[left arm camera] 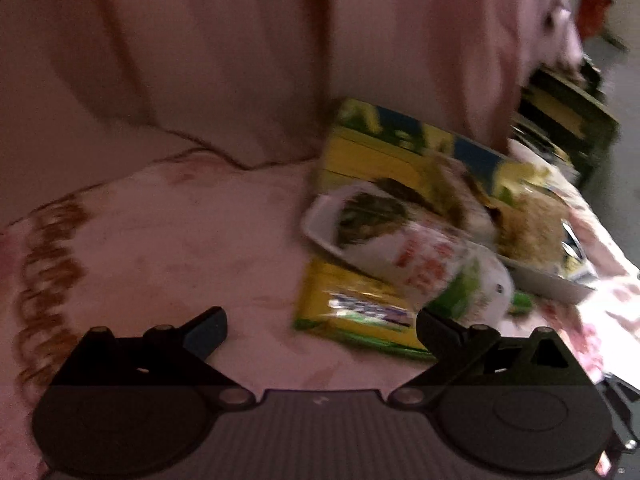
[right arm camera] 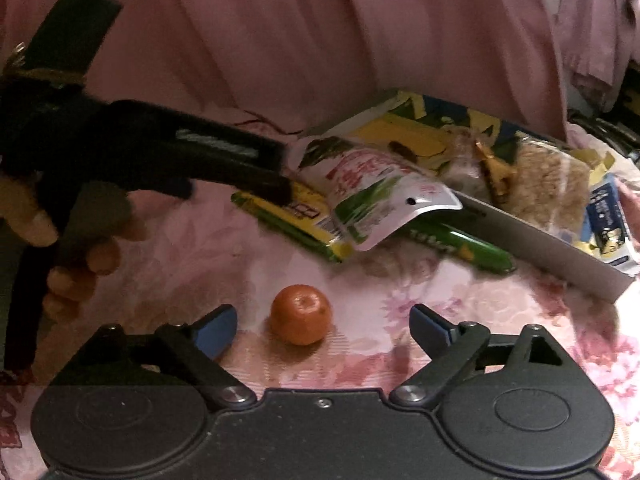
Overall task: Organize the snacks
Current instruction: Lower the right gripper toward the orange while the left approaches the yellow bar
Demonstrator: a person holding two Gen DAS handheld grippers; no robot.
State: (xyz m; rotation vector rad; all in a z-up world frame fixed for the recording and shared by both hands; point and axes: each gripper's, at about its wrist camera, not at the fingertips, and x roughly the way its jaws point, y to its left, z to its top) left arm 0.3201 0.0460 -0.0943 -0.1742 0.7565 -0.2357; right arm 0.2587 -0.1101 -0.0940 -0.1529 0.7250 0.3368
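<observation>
A small orange tangerine (right arm camera: 301,314) lies on the pink floral cloth between the fingers of my right gripper (right arm camera: 324,330). The jaws stand open and neither blue pad touches the fruit. Behind it a white pouch with red writing (right arm camera: 376,196) rests on a yellow-green packet (right arm camera: 304,216). My left gripper (right arm camera: 282,174), held by a hand (right arm camera: 72,272), reaches in from the left with its tips at that packet and pouch. In the left wrist view that gripper (left arm camera: 322,332) is open and empty, with the yellow-green packet (left arm camera: 360,312) and the pouch (left arm camera: 420,256) just ahead on its right.
A white tray (right arm camera: 560,248) at the right holds a clear noodle pack (right arm camera: 548,188), a large yellow and blue bag (right arm camera: 400,136) and a blue-white packet (right arm camera: 608,220). A green stick pack (right arm camera: 468,248) lies before it. Pink draped fabric (right arm camera: 320,40) rises behind. A dark crate (left arm camera: 568,120) stands far right.
</observation>
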